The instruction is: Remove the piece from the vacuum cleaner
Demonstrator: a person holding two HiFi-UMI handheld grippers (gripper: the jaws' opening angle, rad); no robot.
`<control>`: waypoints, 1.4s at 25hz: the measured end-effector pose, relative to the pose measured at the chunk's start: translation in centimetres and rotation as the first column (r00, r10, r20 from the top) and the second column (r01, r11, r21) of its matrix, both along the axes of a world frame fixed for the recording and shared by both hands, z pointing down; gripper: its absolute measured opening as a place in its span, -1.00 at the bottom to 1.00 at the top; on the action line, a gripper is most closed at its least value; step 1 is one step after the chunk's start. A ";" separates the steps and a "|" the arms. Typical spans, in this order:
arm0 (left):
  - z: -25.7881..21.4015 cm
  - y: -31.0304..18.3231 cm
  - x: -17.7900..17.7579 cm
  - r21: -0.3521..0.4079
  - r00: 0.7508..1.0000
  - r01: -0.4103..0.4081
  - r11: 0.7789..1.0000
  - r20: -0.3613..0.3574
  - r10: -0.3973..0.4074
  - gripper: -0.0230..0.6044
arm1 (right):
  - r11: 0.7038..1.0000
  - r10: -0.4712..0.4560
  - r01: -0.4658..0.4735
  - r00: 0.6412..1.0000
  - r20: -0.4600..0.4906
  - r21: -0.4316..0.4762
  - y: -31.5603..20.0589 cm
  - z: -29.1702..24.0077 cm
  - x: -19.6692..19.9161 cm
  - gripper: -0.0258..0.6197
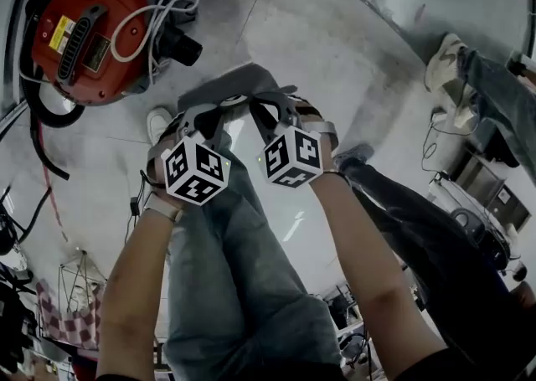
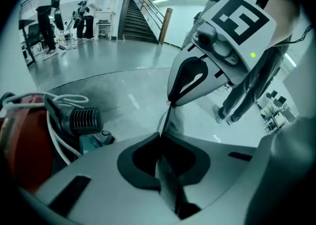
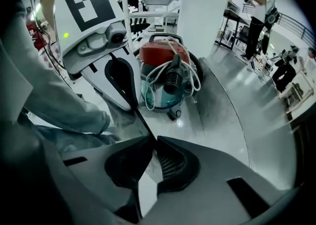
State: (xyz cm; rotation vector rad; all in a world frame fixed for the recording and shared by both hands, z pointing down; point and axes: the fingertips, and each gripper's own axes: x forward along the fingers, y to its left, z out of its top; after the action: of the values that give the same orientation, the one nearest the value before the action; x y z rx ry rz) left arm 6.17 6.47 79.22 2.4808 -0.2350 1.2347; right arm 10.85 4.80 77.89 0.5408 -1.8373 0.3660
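Head view: left hand-held gripper [image 1: 216,115] and right hand-held gripper [image 1: 270,109] both clenched on thin grey piece [image 1: 240,82], well apart from vacuum cleaner [image 1: 88,40] at 10 o'clock on floor [image 1: 327,28]. Best practice: firm grips, hands moving together, no twisting.

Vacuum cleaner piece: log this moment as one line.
left hand-held gripper: shut on gray piece | right hand-held gripper: shut on gray piece | vacuum cleaner: apart, untouched

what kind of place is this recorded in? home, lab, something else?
Probably a big indoor lab or workshop hall, not a home: a wide glossy grey floor, an open staircase with railings, other people standing at equipment benches, and a red vacuum cleaner parked on the floor.
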 end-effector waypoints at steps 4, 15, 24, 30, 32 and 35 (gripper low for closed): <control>-2.0 0.9 0.9 0.002 0.994 -0.113 0.994 -0.013 0.113 -0.82 | 0.997 0.082 -0.082 0.997 -0.003 0.002 1.5 -2.1 1.0 -0.76; -11.5 0.1 2.4 0.078 0.951 -0.301 0.951 -0.050 0.305 -0.82 | 0.961 0.260 -0.257 0.965 -0.021 0.100 1.7 -12.2 2.7 -0.76; -20.6 -0.5 3.6 0.120 0.910 -0.403 0.908 -0.052 0.411 -0.82 | 0.919 0.372 -0.367 0.928 -0.012 0.142 1.8 -21.3 3.9 -0.76; -27.8 -0.5 4.7 0.153 0.879 -0.462 0.873 -0.048 0.474 -0.82 | 0.897 0.419 -0.413 0.908 -0.005 0.157 2.2 -28.7 4.7 -0.77; -30.1 -0.7 4.8 0.161 0.868 -0.483 0.860 -0.040 0.495 -0.82 | 0.892 0.428 -0.421 0.904 -0.007 0.163 2.1 -31.1 4.8 -0.77; -33.8 -1.3 5.2 0.185 0.858 -0.498 0.847 -0.036 0.512 -0.82 | 0.882 0.443 -0.436 0.896 0.000 0.179 1.7 -34.9 5.0 -0.77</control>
State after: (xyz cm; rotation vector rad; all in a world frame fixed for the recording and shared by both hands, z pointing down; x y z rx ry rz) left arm 11.34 5.19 45.42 2.8461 0.3849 1.3399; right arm 15.84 6.48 42.99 1.0897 -1.7047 0.4948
